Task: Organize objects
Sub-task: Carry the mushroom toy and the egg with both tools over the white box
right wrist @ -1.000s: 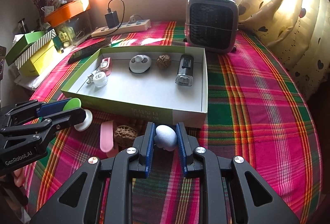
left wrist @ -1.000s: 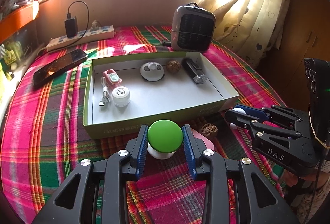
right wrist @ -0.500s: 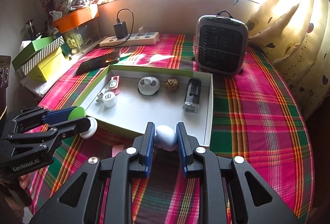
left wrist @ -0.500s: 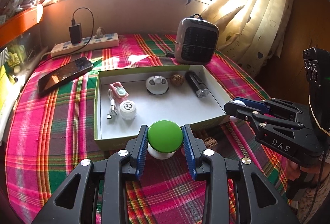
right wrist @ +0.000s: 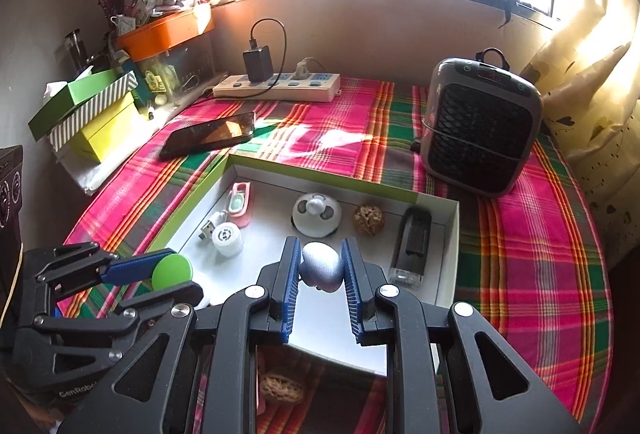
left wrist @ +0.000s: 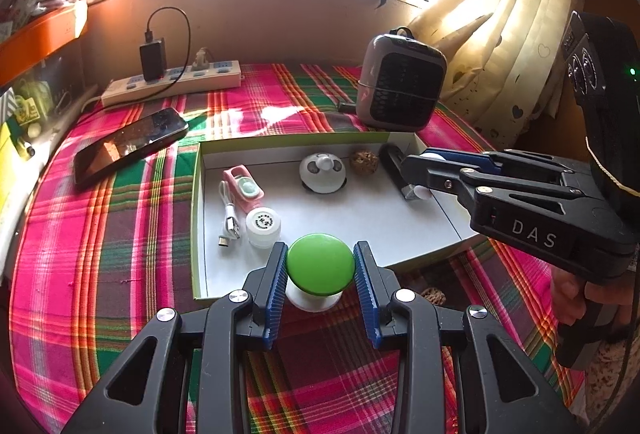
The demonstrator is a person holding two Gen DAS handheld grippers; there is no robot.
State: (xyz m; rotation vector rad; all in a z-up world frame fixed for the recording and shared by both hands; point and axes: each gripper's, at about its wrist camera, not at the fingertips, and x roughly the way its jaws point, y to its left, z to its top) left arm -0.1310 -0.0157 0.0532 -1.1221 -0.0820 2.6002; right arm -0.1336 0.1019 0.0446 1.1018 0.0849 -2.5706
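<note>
A shallow white box with green sides [left wrist: 197, 194] [right wrist: 452, 234] lies on the plaid table. My left gripper [left wrist: 320, 270] is shut on a green-capped white knob [left wrist: 320, 263] and holds it above the box's near edge; it also shows in the right wrist view [right wrist: 172, 270]. My right gripper [right wrist: 320, 266] is shut on a small grey-blue egg-shaped object [right wrist: 322, 266] and holds it above the box's right part, near a black lighter-like device [right wrist: 412, 242]. The box holds a round white gadget [left wrist: 322, 172], a walnut [left wrist: 364, 163], a pink item [left wrist: 244, 188], a small white jar [left wrist: 263, 224] and a USB cable [left wrist: 228, 222].
A walnut [right wrist: 280, 388] lies on the cloth in front of the box. A grey heater [right wrist: 480, 134], a power strip with charger [right wrist: 276, 86] and a black phone [right wrist: 208, 134] sit behind the box. Stacked boxes [right wrist: 92, 114] stand at the far left.
Both grippers have risen and moved forward with their objects, from the cloth in front of the box to above the box.
</note>
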